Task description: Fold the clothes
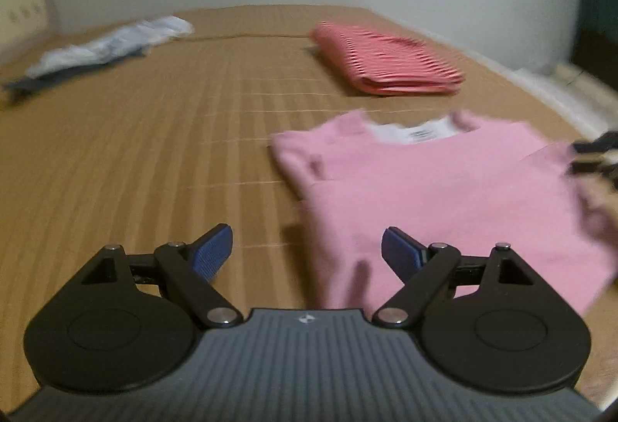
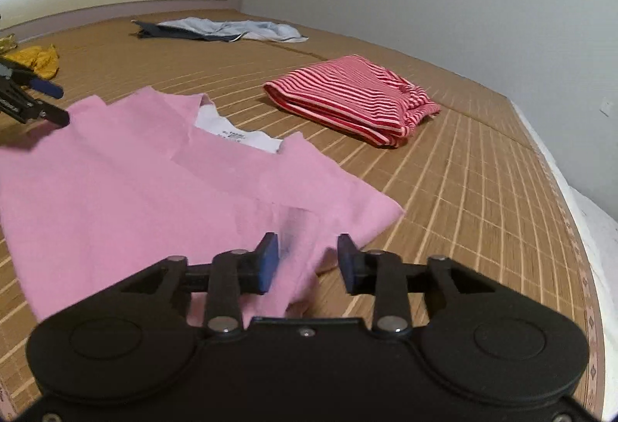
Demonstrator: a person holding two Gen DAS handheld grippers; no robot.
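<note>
Pink shirt lies flat on the woven bamboo mat, its soft, matte knit partly folded, with a white neck label showing at the collar. From my right wrist camera, my right gripper hangs just above the shirt's near corner, its jaws parted, blue ribbed pads bare and gripping nothing. My left gripper is spread wide too, hovering over the shirt's edge where cloth meets mat; that view is smeared with blur. In the right view I can see it again at the far left, beside the shirt's shoulder. Beyond the shirt sits a red-and-white striped garment, folded into a thick rectangular bundle. Farther back a crumpled pale blue and dark heap of clothes sprawls loosely, and a rumpled yellow garment sits at the left. The mat is tan, made of slats stitched in a grid.
</note>
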